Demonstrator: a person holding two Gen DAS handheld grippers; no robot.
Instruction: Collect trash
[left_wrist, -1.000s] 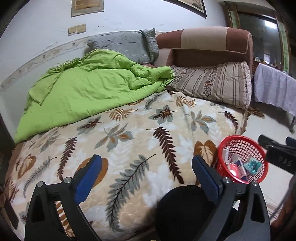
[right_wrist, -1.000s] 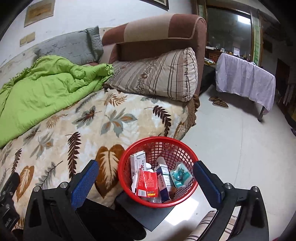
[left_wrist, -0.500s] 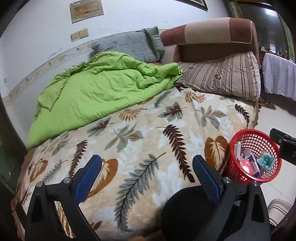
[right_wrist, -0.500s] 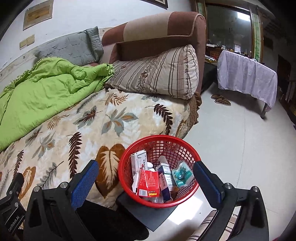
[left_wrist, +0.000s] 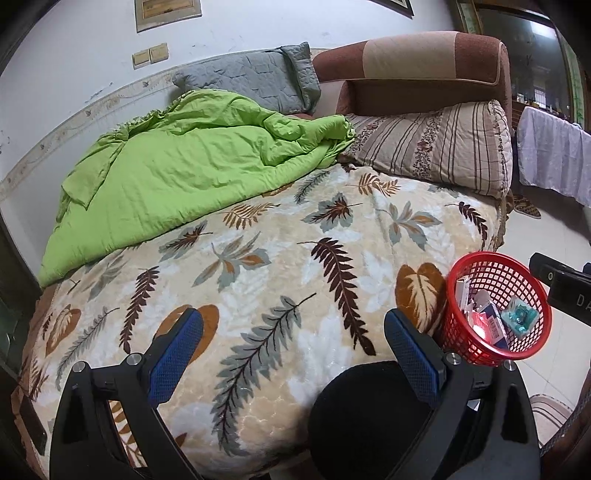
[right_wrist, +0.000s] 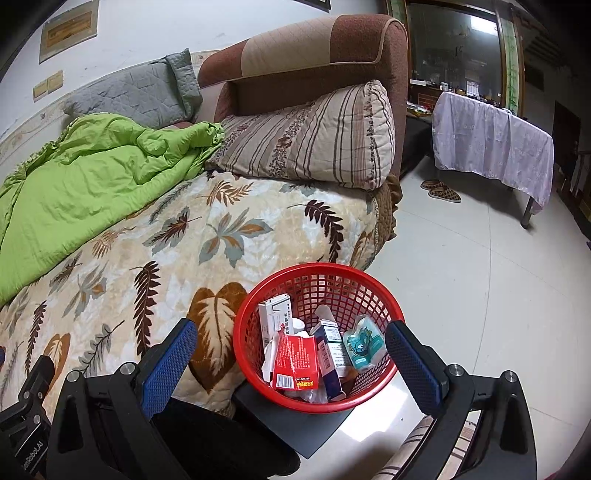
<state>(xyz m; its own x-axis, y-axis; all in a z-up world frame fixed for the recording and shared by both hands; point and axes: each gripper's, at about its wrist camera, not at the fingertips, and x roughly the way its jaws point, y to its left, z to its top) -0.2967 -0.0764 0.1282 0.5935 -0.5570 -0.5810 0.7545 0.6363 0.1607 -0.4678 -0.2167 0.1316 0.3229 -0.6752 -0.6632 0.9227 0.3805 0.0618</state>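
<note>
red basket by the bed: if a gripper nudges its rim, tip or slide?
The red basket is thin open mesh holding only cartons and a wrapper, so it is probably light. It narrows toward the base, so a high rim push may tip it. On the smooth floor, a low push likely slides it.

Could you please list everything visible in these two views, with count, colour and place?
Basket: one, red mesh, on a dark square mat beside the bed.
Trash in basket: several; white box, red box, blue and white box, teal packet.
Leaf blanket: one, beige with brown and grey leaves, covering the bed.
Quilt: one, green, crumpled at the bed's far side.
Striped pillow: one, beige, against the brown headboard.
Grey pillow: one, by the wall.
Covered table: one, pale lilac cloth, across the room.
Slippers: a pair, patterned, on the floor.
Left gripper: blue fingers, open, empty.
Right gripper: blue fingers, open, above the basket.
</note>
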